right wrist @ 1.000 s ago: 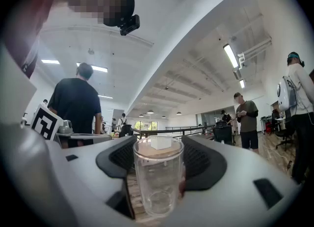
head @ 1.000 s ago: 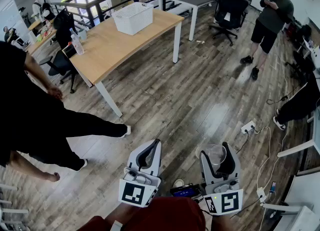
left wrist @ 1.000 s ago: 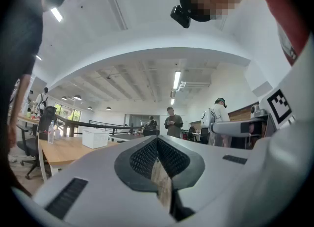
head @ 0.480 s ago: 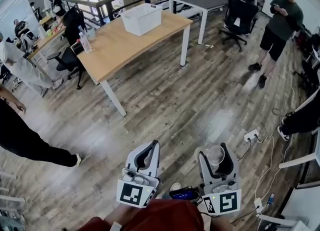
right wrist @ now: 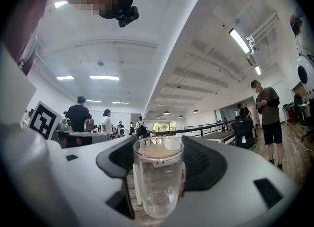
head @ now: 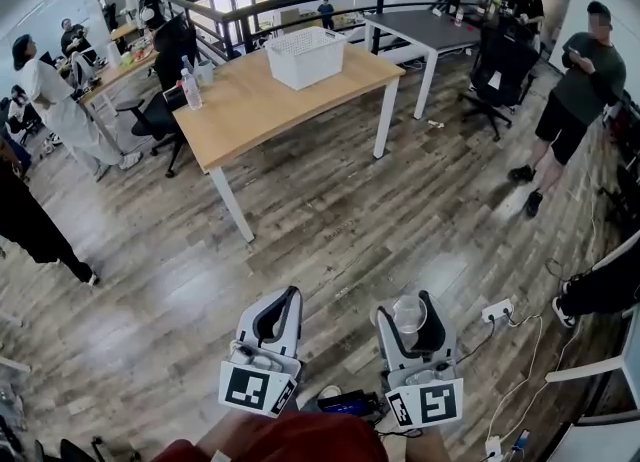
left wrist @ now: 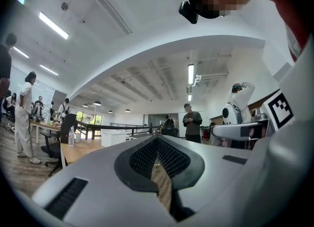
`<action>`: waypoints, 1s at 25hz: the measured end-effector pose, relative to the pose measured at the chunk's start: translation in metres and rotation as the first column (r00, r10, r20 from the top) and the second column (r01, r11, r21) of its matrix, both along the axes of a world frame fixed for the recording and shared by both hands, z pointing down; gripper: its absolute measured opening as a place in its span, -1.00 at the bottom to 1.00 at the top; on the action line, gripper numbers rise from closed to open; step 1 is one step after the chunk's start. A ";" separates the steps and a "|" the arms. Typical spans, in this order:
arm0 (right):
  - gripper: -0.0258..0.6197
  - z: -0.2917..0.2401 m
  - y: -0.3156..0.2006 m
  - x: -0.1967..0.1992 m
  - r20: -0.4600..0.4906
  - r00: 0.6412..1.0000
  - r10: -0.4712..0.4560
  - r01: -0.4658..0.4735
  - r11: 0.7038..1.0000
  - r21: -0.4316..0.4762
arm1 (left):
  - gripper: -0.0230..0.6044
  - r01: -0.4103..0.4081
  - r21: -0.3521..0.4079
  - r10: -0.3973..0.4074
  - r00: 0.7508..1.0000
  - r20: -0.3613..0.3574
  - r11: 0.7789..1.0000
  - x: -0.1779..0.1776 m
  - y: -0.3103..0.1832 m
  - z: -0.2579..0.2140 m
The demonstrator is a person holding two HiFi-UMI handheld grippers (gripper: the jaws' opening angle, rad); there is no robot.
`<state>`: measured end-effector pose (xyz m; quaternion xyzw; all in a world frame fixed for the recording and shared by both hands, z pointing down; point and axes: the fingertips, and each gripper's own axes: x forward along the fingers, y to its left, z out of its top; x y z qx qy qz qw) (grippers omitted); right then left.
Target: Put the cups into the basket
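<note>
The right hand-held gripper [head: 408, 306] is clamped on a clear glass cup [right wrist: 158, 182], which stands upright between its dark pads. Just to its left, the left hand-held gripper [head: 283, 300] has its jaws pressed together with nothing between them. Both hang low over the wooden floor [head: 330, 220], well apart from the wooden worktop [head: 250, 110] at the far left. The white basket [head: 300, 62] sits on the far end of that worktop, with a water bottle [head: 188, 90] near its left edge.
</note>
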<state>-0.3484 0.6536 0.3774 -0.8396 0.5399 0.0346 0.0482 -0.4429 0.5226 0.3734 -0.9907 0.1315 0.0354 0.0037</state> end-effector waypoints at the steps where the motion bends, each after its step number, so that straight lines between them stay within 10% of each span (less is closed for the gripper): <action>1: -0.03 0.000 -0.003 0.003 0.001 1.000 -0.004 0.004 1.000 0.001 | -0.91 0.007 0.001 -0.007 1.000 0.001 1.000 0.002 -0.002 0.000; 25: -0.03 -0.005 -0.187 0.063 -0.052 0.995 -0.082 0.078 0.994 -0.071 | -0.91 0.069 -0.024 -0.069 0.997 -0.026 0.997 0.058 -0.164 0.007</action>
